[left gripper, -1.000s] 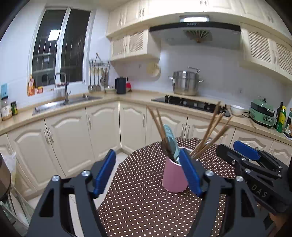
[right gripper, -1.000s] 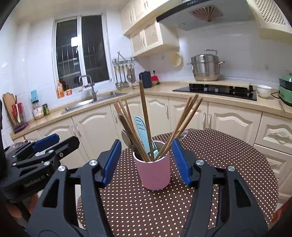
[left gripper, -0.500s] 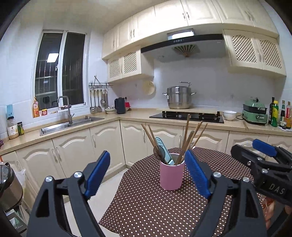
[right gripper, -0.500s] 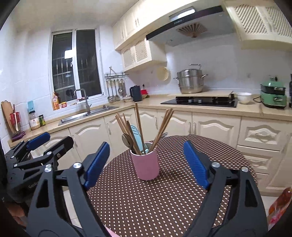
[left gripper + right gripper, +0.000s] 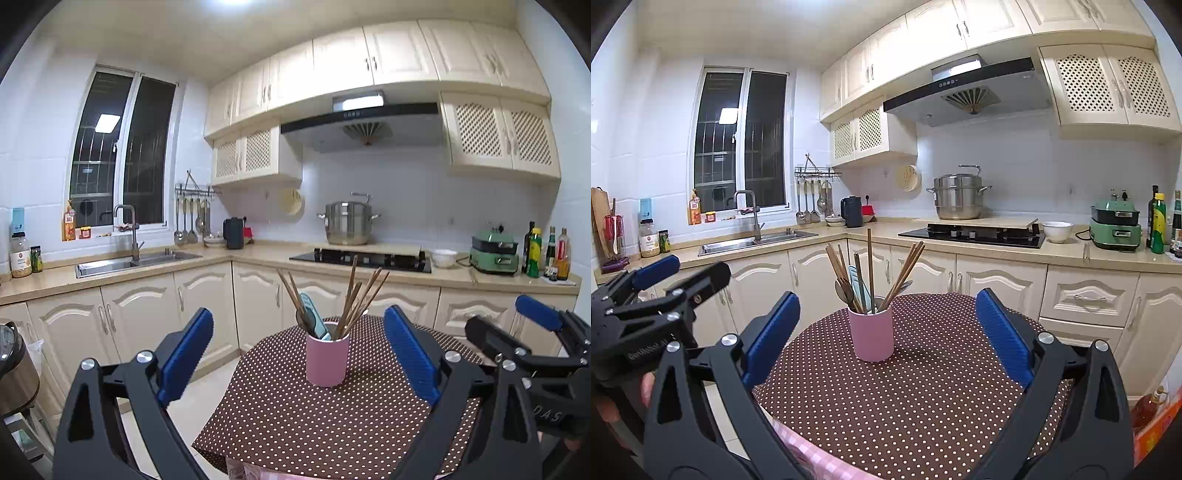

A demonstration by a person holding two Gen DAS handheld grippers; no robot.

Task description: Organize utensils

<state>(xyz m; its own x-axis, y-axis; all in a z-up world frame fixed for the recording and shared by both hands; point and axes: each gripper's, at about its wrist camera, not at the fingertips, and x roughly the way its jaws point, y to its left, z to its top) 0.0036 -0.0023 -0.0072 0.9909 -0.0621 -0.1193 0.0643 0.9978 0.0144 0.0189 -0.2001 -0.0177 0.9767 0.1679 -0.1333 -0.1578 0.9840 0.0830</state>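
Note:
A pink cup (image 5: 327, 360) (image 5: 871, 334) stands upright on a round table with a brown dotted cloth (image 5: 295, 417) (image 5: 923, 398). Several wooden chopsticks (image 5: 360, 299) (image 5: 903, 271), a pale blue utensil (image 5: 314, 317) (image 5: 857, 282) and a spoon (image 5: 844, 290) stick out of it. My left gripper (image 5: 297, 354) is well back from the cup, its jaws still opening, nothing between them. My right gripper (image 5: 886, 332) is also back from the cup, jaws opening and empty. Each gripper shows at the edge of the other's view: the right gripper (image 5: 532, 332) and the left gripper (image 5: 661, 280).
Cream cabinets and a beige counter (image 5: 258, 254) run behind the table, with a sink (image 5: 110, 264), a hob (image 5: 362, 258) and a steel pot (image 5: 347, 227). A green appliance (image 5: 495, 253) and bottles (image 5: 546, 251) stand at the right. Tiled floor (image 5: 199, 398) lies left of the table.
Both grippers have pulled back from the pink cup and risen a little, so the cup looks smaller. Both pairs of jaws have spread wider. The cup and utensils stayed put.

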